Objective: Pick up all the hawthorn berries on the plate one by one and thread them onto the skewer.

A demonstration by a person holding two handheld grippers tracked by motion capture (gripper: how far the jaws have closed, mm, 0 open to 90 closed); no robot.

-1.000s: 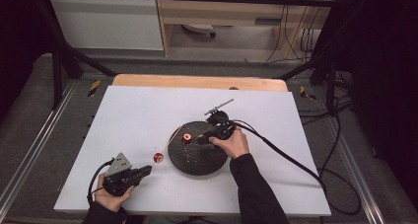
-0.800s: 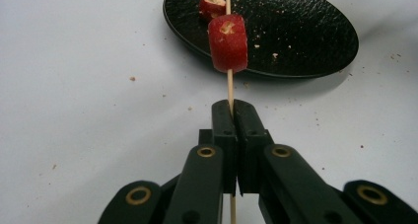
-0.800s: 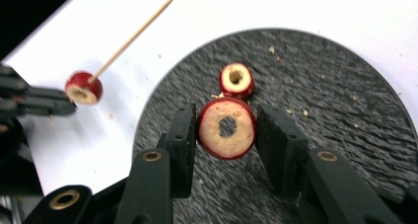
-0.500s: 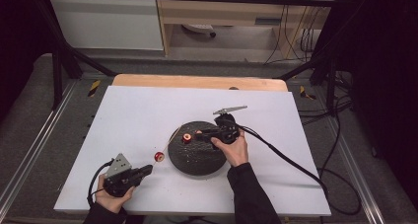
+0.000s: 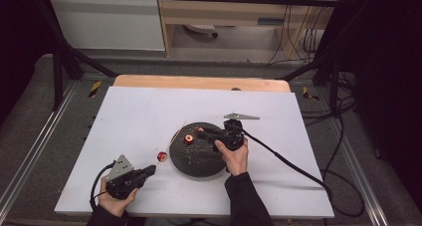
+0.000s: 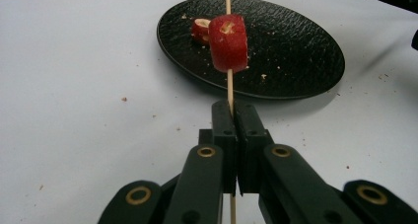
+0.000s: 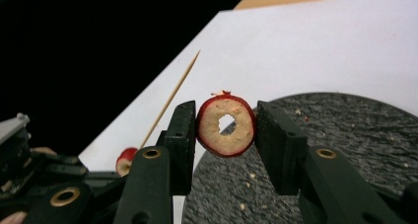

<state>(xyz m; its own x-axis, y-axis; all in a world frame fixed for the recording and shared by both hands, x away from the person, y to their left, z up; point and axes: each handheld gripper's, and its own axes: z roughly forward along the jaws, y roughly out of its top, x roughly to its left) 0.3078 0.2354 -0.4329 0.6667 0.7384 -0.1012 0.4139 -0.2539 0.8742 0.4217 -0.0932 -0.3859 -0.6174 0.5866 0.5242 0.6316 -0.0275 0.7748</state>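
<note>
On a white table [image 5: 149,111] in a dim workshop, the left gripper [image 5: 148,170], low at the near edge, clamps a wooden skewer [image 6: 229,88] carrying a red fruit piece [image 6: 228,42]. Right of it, the right gripper [image 5: 199,133] reaches level over the black plate [image 5: 199,159], pinching a cored fruit ring [image 7: 226,126].

open white table [image 5: 149,111] around black plate [image 5: 199,159]

You have one black plate [image 5: 199,159] on the table and one wooden skewer [image 6: 229,86]. Count three red fruit rings: one threaded on the skewer [image 6: 228,42], one lying on the plate [image 6: 200,29], and one cored ring [image 7: 226,126] up between black jaws. Two grippers are in your hands.
</note>
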